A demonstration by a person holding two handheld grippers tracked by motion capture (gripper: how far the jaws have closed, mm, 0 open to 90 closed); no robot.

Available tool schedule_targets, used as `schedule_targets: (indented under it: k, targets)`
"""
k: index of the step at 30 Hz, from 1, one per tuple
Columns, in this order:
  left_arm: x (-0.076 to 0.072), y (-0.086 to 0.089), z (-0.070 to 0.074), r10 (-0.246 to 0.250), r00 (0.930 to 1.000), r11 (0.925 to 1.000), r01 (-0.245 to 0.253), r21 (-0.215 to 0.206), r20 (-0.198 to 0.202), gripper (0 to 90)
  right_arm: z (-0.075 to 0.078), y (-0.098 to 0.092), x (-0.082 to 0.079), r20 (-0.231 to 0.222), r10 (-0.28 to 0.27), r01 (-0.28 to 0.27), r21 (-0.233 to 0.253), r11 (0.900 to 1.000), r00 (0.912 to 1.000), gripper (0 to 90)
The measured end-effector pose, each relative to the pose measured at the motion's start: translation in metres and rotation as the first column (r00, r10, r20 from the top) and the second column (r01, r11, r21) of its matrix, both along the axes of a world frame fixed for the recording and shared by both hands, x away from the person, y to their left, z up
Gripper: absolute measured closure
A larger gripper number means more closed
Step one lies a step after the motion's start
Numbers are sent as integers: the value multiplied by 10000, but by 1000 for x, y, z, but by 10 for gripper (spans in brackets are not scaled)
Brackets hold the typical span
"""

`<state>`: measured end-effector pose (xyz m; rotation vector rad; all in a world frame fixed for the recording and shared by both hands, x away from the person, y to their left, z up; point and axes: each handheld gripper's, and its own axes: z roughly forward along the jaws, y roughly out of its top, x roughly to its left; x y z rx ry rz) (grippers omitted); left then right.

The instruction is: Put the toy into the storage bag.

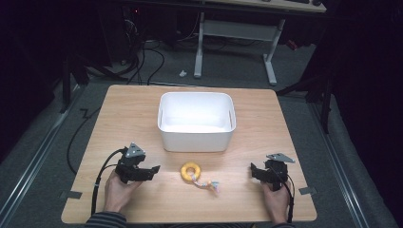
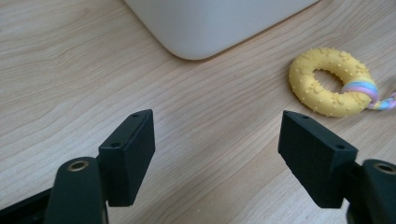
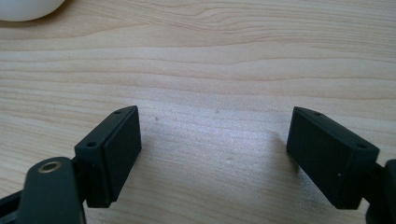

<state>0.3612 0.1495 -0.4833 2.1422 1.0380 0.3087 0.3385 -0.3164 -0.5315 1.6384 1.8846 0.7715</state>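
The left gripper [image 1: 151,170] rests low on the table [image 1: 123,114], jaws spread wide and empty. Just to its right lies the yellow ring toy [image 1: 191,171] with its pastel rope tail [image 1: 209,185], in front of the white bin [image 1: 196,137]. Farther right, well apart from the toy, the right gripper [image 1: 254,170] is likewise spread and empty.

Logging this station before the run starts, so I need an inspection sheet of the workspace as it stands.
Surface: wooden table, tape tabs at both near edges.
Job's things: yellow ring toy with a pastel rope tail lies before the empty white bin, apart from it.
Clutter: nothing seen.
Grippers: left gripper and right gripper both open, resting low either side of the toy.
Cables: one black cable trails from each gripper.
Surroundings: dark room, grey floor, white desk frame behind.
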Motion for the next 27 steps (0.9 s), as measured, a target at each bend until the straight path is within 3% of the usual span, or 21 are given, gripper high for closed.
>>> schedule_targets:
  k: [10, 27]
  targets:
    - [0, -23, 15, -586, 9983, 9982, 585, -131, -17, 320, 0, 0, 0, 1, 1, -1, 1, 10000, 10000, 178]
    - [2, -67, 24, -1607, 9870, 9850, 1608, 631, -71, 383, 0, 0, 0, -9, -9, 9, 12, 10000, 10000, 178]
